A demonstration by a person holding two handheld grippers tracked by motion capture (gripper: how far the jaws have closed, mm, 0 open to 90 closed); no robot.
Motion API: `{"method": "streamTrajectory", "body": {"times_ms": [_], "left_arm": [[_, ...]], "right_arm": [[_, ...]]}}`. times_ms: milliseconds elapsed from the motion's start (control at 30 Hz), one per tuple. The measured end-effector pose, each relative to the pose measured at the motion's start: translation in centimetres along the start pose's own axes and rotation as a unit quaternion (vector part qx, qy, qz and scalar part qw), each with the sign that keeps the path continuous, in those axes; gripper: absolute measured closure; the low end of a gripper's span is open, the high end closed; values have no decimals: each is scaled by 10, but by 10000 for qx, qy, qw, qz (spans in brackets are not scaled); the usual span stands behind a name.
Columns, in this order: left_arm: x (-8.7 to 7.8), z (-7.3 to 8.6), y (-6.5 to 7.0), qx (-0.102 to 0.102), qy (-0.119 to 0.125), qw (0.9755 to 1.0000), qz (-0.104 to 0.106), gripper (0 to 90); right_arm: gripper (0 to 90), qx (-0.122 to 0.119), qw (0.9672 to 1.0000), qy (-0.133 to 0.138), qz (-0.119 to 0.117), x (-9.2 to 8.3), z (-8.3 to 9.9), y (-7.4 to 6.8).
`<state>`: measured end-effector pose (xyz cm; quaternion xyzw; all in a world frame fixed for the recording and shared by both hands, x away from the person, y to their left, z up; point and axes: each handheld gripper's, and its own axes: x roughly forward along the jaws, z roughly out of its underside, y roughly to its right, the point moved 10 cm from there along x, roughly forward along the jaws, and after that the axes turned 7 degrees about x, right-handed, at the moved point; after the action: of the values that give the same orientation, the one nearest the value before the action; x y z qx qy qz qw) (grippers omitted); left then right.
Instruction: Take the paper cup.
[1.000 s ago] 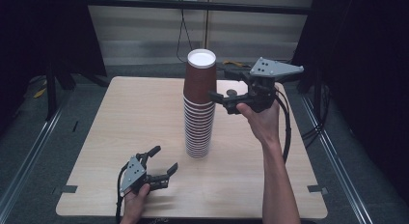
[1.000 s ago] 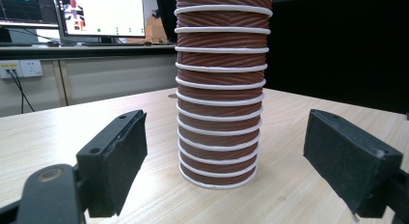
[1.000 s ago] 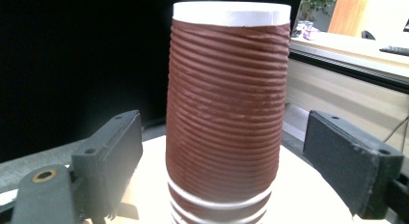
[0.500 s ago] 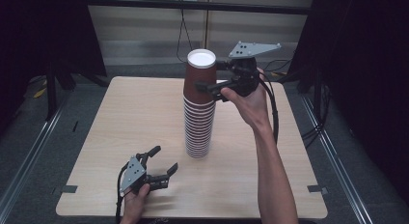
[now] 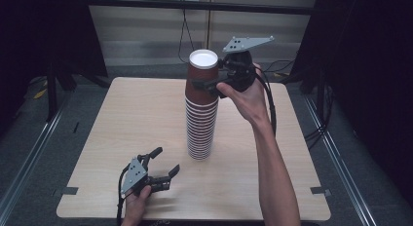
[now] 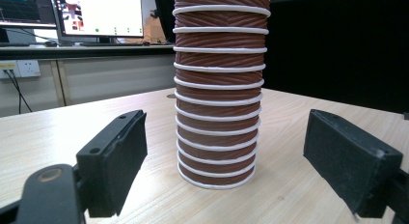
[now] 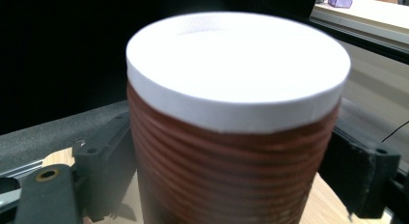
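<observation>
Left claw (image 5: 167, 160) rests on the bench (image 5: 122, 119) near its front edge, jaws wide and empty, at 7 o'clock from the stack of paper cups (image 5: 200, 123). The stack stands upside down at bench centre, ribbed brown walls, white rims. Right claw (image 5: 210, 82) comes in from 3 o'clock, jaws flanking the top cup (image 5: 202, 82); whether the pads press cannot be told. Judgement: the cup is light, thin-walled and crushable, possibly snug in the nest; grip mid-wall, gently. No brand or label legible.
</observation>
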<state>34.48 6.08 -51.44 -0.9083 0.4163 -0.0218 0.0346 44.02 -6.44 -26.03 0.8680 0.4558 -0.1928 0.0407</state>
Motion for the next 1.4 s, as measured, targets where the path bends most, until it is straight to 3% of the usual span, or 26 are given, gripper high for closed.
{"method": "streamTrajectory", "body": {"times_ms": [300,500,800,1400], "left_arm": [[0,0,0,-1,-1,10000,2,154],[0,0,0,-1,-1,10000,3,154],[-1,0,0,15,-26,10000,39,154],[-1,0,1,12,-23,10000,35,154]], "right_arm": [[179,-14,10000,-52,30,1,-2,-1],[184,-4,10000,62,19,-1,-8,-2],[194,60,9987,501,-40,-11,-21,-5],[198,133,9955,929,-139,-25,-36,-7]]}}
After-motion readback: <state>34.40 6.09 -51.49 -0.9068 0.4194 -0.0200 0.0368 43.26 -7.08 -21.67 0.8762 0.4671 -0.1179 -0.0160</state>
